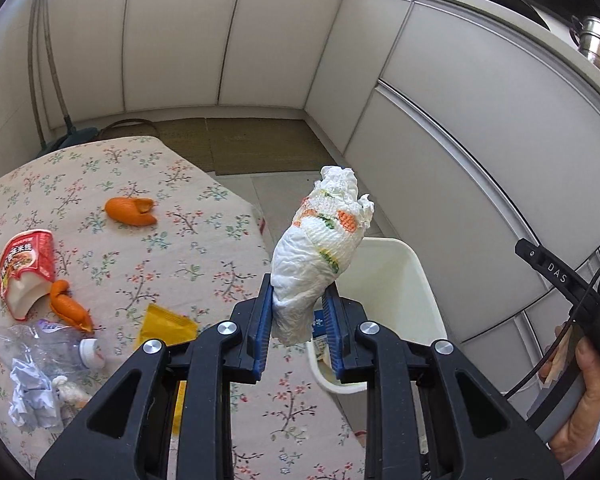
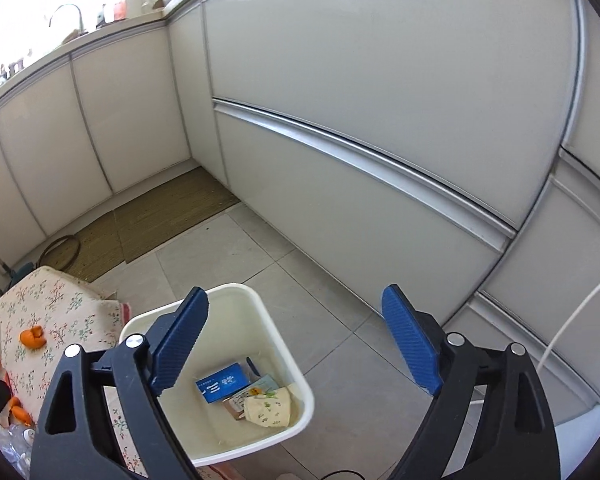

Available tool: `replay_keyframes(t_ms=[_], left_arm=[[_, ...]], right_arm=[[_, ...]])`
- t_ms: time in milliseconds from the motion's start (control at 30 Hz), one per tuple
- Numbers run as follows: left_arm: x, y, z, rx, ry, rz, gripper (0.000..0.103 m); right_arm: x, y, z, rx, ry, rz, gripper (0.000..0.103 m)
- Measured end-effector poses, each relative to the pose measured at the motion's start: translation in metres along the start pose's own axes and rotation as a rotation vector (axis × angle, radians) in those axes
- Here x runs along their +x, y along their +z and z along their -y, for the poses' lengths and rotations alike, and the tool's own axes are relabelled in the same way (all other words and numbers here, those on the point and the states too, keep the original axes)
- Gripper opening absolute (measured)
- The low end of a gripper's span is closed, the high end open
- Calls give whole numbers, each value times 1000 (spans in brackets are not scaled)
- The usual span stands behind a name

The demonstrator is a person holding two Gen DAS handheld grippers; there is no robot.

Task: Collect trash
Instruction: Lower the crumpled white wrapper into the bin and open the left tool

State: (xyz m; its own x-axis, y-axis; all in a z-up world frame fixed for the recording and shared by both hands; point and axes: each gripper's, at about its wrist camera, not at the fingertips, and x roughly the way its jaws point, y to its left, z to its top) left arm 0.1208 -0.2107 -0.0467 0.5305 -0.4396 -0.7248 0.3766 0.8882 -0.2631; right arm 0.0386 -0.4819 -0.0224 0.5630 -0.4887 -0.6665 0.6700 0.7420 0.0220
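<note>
STEP: carrying trash to the white bin (image 2: 300, 392) | LEFT: left gripper (image 1: 298, 312) is clenching a crumpled paper towel (image 1: 320, 252), hanging near the bin's rim | RIGHT: right gripper (image 2: 296, 344) is gaping empty above the bin | NEXT: likely needing the towel centred over the bin before letting go

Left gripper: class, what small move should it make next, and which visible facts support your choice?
Probably carry the crumpled paper towel a little further right, over the white bin, then release. The left gripper is shut on it beside the bin's rim, and the right gripper stands open and empty above the bin.
</note>
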Motion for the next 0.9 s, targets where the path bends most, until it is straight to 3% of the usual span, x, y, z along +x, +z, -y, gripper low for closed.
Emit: replay_keyframes(t_ms=[333, 767, 867, 900], left_arm=[[37, 3, 64, 78, -56, -68, 23], [72, 14, 106, 109, -132, -118, 27], [72, 14, 106, 110, -127, -117, 31], [71, 13, 105, 107, -121, -115, 38]], right_arm=[[9, 6, 48, 80, -41, -18, 88], [15, 5, 54, 70, -87, -16, 90], [15, 5, 53, 69, -88, -17, 90], [15, 5, 52, 69, -87, -17, 91]])
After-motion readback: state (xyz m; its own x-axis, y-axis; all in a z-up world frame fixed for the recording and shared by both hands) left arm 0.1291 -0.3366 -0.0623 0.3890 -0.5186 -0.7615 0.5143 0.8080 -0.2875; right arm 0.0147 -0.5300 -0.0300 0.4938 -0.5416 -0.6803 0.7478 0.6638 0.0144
